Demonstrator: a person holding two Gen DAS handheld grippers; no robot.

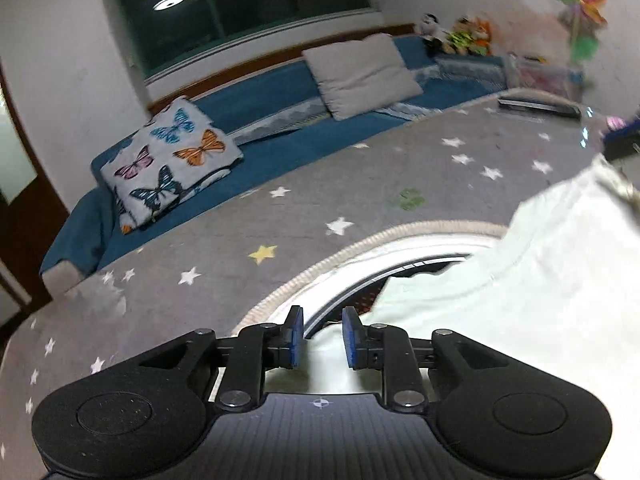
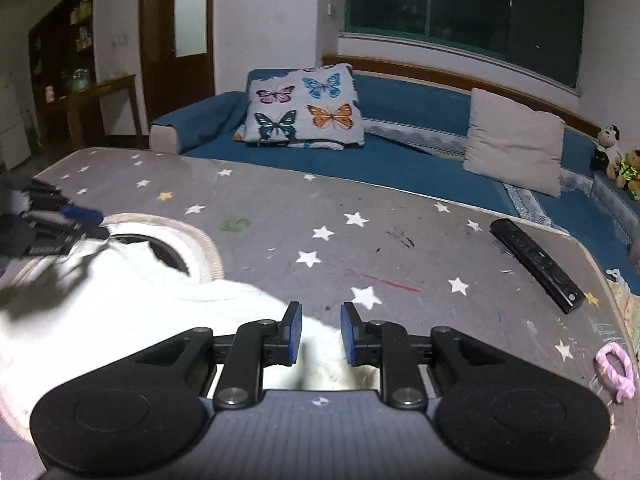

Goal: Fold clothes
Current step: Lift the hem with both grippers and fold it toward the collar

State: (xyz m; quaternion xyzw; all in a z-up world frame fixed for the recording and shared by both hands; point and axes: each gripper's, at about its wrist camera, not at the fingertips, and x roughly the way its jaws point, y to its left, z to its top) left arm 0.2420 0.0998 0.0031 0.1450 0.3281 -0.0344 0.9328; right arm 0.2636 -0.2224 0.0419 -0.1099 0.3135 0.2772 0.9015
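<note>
- Nearest, the left hand-held gripper [image 1: 322, 336] hovers with its blue pads a narrow way apart and nothing pinched between them; white cloth shows through the gap, lying below rather than gripped.
- The right hand-held gripper [image 2: 321, 334] stands the same way, a narrow gap with nothing in it, over the rounded near edge of the white garment [image 2: 132, 320].
- The garment lies bunched on the grey star-print counter [image 2: 400, 240], spreading to the left of the right hand-held gripper and to the right of the left one, so it sits between the two.
- Just beyond the cloth is a round, rope-edged mat [image 1: 320, 268], partly covered by it.
- Step in hand, as a judgement: the garment is rumpled, not a neat fold, and neither tool holds it. That fits both a piece about to be laid out and one let go between folds. Either way, a further grasp would call for a clean hem or corner, and none is clearly seen.
- Only the right view shows the black remote [image 2: 536, 264] ahead and to the right, a pink braided loop [image 2: 616, 368] at the far right edge, and the left tool at its left edge.
- Only the left view shows the colourful pinwheel [image 1: 582, 20] far off to the right.
- Farthest, both views show the blue sofa [image 2: 400, 160] with its butterfly cushion [image 2: 304, 108].
</note>
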